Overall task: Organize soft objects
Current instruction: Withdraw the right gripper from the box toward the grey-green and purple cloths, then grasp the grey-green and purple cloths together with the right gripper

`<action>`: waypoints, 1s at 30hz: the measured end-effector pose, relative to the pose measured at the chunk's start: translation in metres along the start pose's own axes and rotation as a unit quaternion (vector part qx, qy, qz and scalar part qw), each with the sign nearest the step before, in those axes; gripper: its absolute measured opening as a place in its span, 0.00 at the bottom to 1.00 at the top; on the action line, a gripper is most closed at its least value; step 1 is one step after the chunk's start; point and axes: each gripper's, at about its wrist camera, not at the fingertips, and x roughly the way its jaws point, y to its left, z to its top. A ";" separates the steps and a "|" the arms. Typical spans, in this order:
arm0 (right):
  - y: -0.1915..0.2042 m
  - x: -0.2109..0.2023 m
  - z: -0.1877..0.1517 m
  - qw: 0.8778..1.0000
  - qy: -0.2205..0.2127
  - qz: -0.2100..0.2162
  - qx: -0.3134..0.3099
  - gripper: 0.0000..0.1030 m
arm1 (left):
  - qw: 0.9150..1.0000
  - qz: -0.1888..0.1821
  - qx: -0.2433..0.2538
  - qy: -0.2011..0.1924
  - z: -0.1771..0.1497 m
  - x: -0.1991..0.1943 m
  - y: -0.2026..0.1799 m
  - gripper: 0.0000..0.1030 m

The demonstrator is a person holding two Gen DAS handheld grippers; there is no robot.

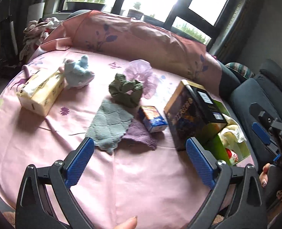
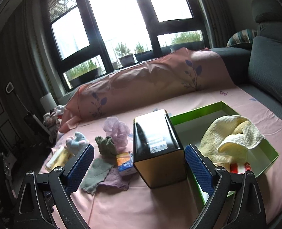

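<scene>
On the pink sheet lie a grey quilted cloth (image 1: 110,123) overlapping a purple cloth (image 1: 141,135), an olive scrunchie (image 1: 125,90), a lilac mesh pouch (image 1: 141,72) and a blue plush toy (image 1: 78,72). A green box (image 2: 226,105) to the right holds a cream towel (image 2: 234,133). My left gripper (image 1: 140,158) hovers open just short of the grey cloth, nothing between its blue pads. My right gripper (image 2: 139,160) is open too, with the black and gold box (image 2: 156,147) standing just beyond its fingers, untouched. The right gripper also shows at the right edge of the left wrist view (image 1: 268,133).
A yellow tissue pack (image 1: 41,90) lies at the left, and a small orange and blue carton (image 1: 152,118) stands beside the black box (image 1: 190,110). A pink pillow (image 1: 141,36) runs along the back. Grey sofa cushions (image 2: 270,70) border the right side.
</scene>
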 end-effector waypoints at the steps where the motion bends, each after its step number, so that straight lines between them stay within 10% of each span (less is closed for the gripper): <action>1: 0.004 0.006 -0.003 1.000 0.016 0.010 -0.002 0.93 | 1.000 0.019 -0.013 0.003 -0.001 0.002 0.011 0.94; 12: 0.056 0.074 -0.044 0.987 0.147 0.038 -0.047 0.93 | 0.994 0.099 -0.034 0.032 -0.009 0.054 0.080 0.94; 19: 0.071 0.111 -0.070 0.976 0.210 0.038 -0.033 0.93 | 0.988 0.080 -0.094 0.088 -0.018 0.063 0.111 0.93; 30: 0.096 0.161 -0.091 0.967 0.252 0.014 -0.041 0.84 | 0.985 0.132 -0.087 0.063 -0.017 0.040 0.125 0.84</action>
